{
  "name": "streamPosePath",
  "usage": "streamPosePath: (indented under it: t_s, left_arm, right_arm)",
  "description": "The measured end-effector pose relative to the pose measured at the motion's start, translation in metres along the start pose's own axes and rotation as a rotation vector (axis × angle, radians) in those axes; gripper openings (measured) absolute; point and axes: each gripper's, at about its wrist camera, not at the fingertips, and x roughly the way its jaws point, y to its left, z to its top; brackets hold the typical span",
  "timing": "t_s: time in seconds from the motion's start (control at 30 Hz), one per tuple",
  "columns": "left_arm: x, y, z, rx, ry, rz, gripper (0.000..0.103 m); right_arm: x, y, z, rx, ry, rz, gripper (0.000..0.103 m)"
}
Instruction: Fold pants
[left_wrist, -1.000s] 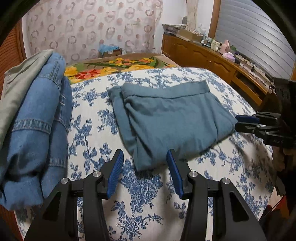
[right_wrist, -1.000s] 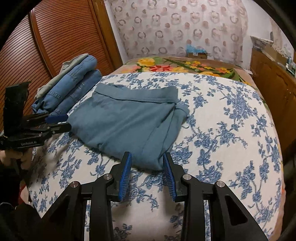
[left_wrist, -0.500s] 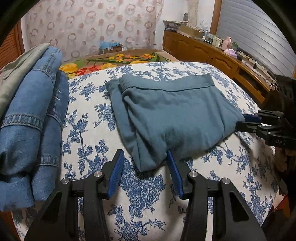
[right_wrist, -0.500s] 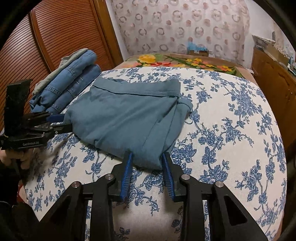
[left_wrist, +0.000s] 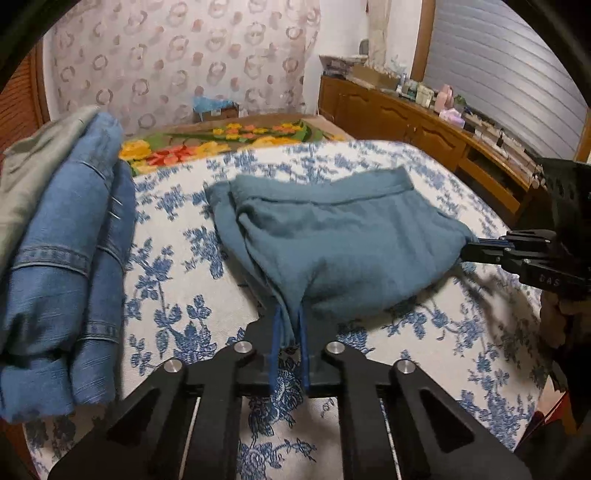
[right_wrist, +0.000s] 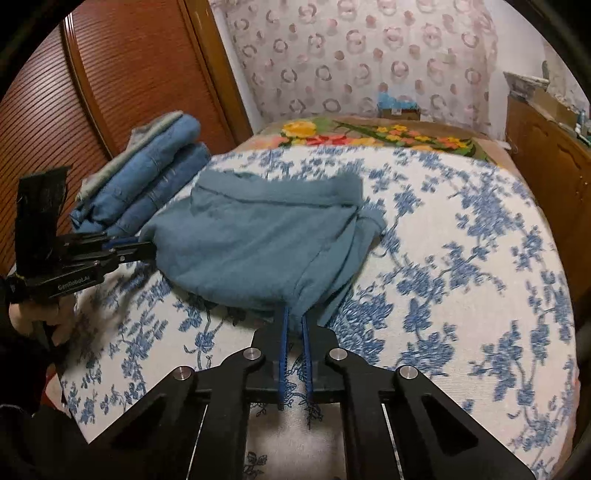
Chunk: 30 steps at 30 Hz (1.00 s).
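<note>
The teal pants (left_wrist: 343, 236) lie folded on the blue-flowered bedspread (left_wrist: 177, 266). My left gripper (left_wrist: 290, 317) is shut on their near left corner and lifts it off the bed. My right gripper (right_wrist: 295, 315) is shut on the near right corner of the pants (right_wrist: 258, 240), also raised. Each gripper shows in the other's view: the right one (left_wrist: 476, 245) at the cloth's right edge, the left one (right_wrist: 142, 245) at its left edge. The far waistband edge still rests on the bed.
A stack of folded jeans (left_wrist: 74, 258) with a grey garment (left_wrist: 29, 173) on top lies at the bed's left side. A wooden sideboard (left_wrist: 424, 129) with clutter stands to the right. A wooden slatted door (right_wrist: 92, 92) is on the left. A flowered blanket (right_wrist: 369, 134) covers the far end.
Both grippers moved forward onto the near edge of the pants, shut on its two corners and lifted that edge off the bedspread.
</note>
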Motion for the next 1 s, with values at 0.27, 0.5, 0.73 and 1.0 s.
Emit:
streamPosePath:
  t_s: [0.27,0.5,0.73,1.0]
  left_arm:
    - [-0.03,-0.008,-0.009,0.0,-0.035,-0.008,0.008]
    - [-0.054,-0.03,-0.029,0.032,-0.04,-0.016,0.008]
    - [-0.077,-0.049,-0.054,0.048,-0.043,-0.023,0.008]
    - [-0.105,-0.07,-0.077,0.061,-0.033,-0.013,0.008]
  right_arm:
    - [-0.031,0.007,-0.015,0.006,-0.043,-0.011,0.005]
    - [-0.06,0.014,-0.036,0.013,-0.05,-0.007,0.005]
    - [-0.092,0.025,-0.059,0.0,-0.063,-0.015,0.005]
    - [-0.128,0.038,-0.086,-0.009,-0.069,-0.002,0.005]
